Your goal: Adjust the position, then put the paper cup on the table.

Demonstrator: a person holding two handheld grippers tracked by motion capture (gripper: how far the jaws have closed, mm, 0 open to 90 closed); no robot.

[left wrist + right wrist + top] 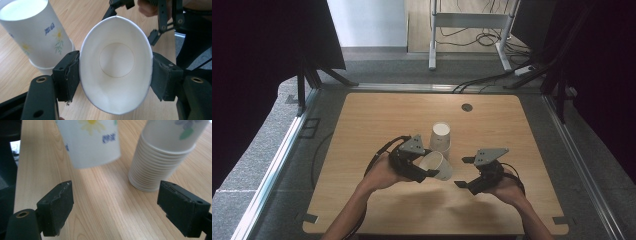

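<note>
Because the left gripper (115,72) squeezes the single white paper cup with a printed flower pattern (116,65) hard enough to press its round mouth into an oval, the first risk is a crease or a collapsed wall if the pinch tightens further. Its jaws stand narrow, both pads pressed on the cup's sides. The cup lies tilted, mouth toward the person, lifted off the light wooden table (377,115) and just in front of the upside-down stack of matching white paper cups (440,136), to the stack's near side.

The right gripper (466,173) holds nothing; its jaws stand wide apart with bare wood between them, a little to the right of the stack and in front of it.

A thin-walled cup held only by two pads near its rim could pivot or slip out, in my judgement, if the hand swings quickly. Should the held cup go back toward the stack, a sideways knock could topple that tall, narrow column. The free gripper, if brought in to help, might also dent the already deformed rim.
</note>
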